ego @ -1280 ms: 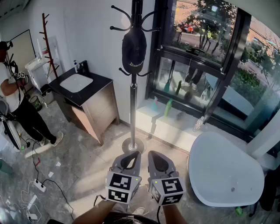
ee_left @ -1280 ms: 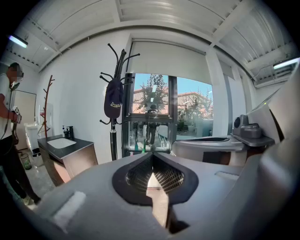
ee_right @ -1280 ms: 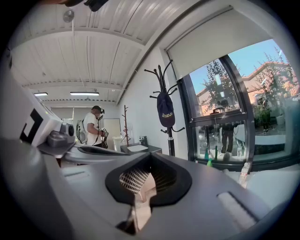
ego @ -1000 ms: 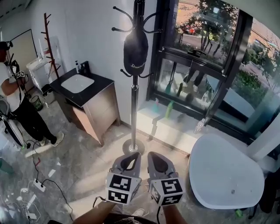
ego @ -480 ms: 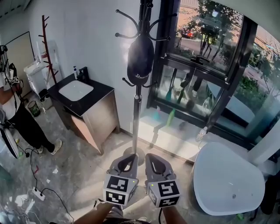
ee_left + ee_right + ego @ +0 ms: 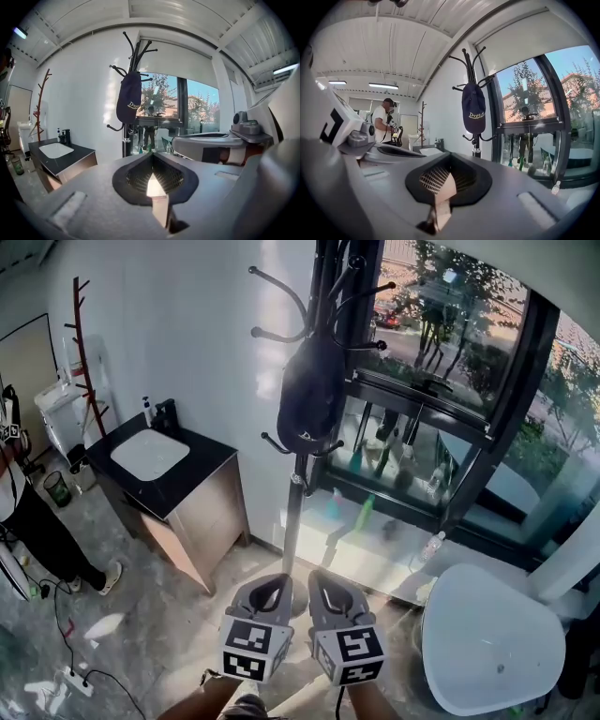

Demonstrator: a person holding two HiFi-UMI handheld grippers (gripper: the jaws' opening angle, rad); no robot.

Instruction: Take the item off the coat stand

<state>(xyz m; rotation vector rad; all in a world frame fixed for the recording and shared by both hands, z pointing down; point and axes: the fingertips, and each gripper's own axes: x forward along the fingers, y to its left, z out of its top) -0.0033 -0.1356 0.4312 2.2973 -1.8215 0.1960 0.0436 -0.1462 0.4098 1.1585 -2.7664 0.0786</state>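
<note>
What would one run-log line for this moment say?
stage: before grasp | cap: hanging on coat stand | left hand-held gripper: shut, empty | right hand-held gripper: shut, empty

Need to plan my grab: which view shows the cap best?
The right gripper view: the cap hangs face-on and well lit, its print visible. The left gripper view shows the cap narrower and darker. The head view sees the cap from above, dark and foreshortened.

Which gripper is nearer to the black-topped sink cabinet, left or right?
Left. The left gripper is down and to the right of the sink cabinet, apart from it. The right gripper is beside the left one, on the side away from the cabinet.
</note>
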